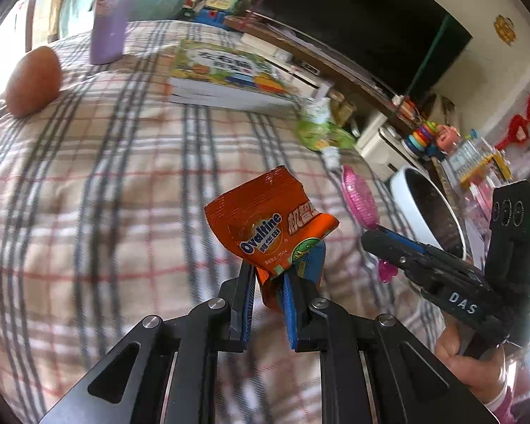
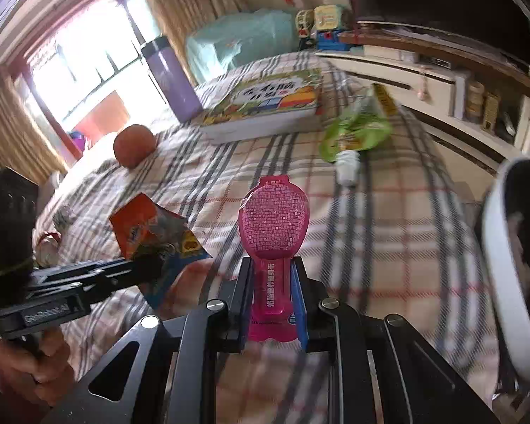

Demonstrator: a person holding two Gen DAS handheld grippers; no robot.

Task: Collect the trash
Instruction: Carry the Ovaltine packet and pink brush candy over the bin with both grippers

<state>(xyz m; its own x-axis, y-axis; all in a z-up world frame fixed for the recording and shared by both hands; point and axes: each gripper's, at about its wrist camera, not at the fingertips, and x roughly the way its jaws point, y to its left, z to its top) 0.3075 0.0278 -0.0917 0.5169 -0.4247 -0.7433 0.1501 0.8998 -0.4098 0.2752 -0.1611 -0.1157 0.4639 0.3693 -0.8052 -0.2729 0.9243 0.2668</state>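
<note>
Above the near part of a plaid blanket (image 1: pixel 88 190), an orange Ovaltine wrapper (image 1: pixel 270 228) is being held by the left gripper (image 1: pixel 268 293), its blue-padded jaws being closed narrowly on the wrapper's lower end so that the crumpled packet is sticking up clear of the cloth. To its right, a pink pouch (image 2: pixel 272 226) is being gripped by the right gripper (image 2: pixel 272 304), the jaws being pressed against both sides of the pouch's narrow neck while the wide, printed body is standing upright beyond the fingertips. In the right wrist view the wrapper is being seen at the left, raised beside the pouch and apart from it. At the far right, a white-rimmed bin (image 2: pixel 505 268) with a dark inside is being shown just beyond the blanket's edge, near the right gripper. Farther off on the blanket, a green pouch with a white cap (image 2: pixel 353 134) is lying flat, near the right end of a stack of picture books (image 2: pixel 265 106). A purple bottle (image 2: pixel 169 77) is standing upright at the far left of the books, and an orange (image 2: pixel 134 145) is resting nearer on the left.
</note>
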